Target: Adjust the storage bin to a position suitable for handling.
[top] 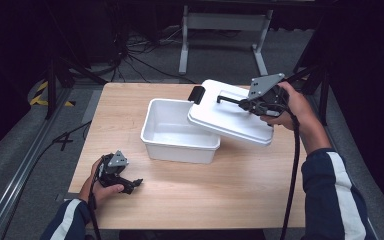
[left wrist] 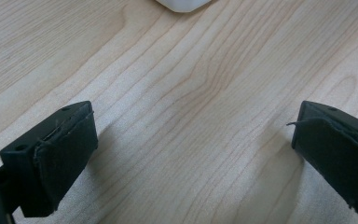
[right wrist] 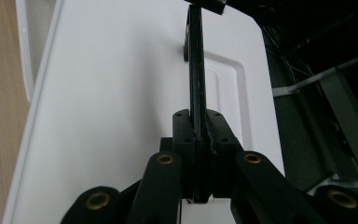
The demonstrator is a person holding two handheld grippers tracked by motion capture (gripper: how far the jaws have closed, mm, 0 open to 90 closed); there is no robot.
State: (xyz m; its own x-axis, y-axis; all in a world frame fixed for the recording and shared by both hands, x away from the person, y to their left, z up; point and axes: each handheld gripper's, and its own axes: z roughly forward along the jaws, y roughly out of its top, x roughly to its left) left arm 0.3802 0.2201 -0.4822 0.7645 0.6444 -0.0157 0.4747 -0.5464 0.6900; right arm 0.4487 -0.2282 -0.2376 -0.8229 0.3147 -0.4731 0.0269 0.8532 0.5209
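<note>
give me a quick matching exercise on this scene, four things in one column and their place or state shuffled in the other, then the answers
Things:
1. white bin
2. white lid
3. left gripper
4. right gripper

States:
A. jaws wide apart over bare wood, nothing between them
B. jaws shut on the lid's black handle
C. tilted, partly over the bin's right rim
D. uncovered on the table, nothing seen inside

Pairs: 1-D, 2-C, 3-A, 4-B
</note>
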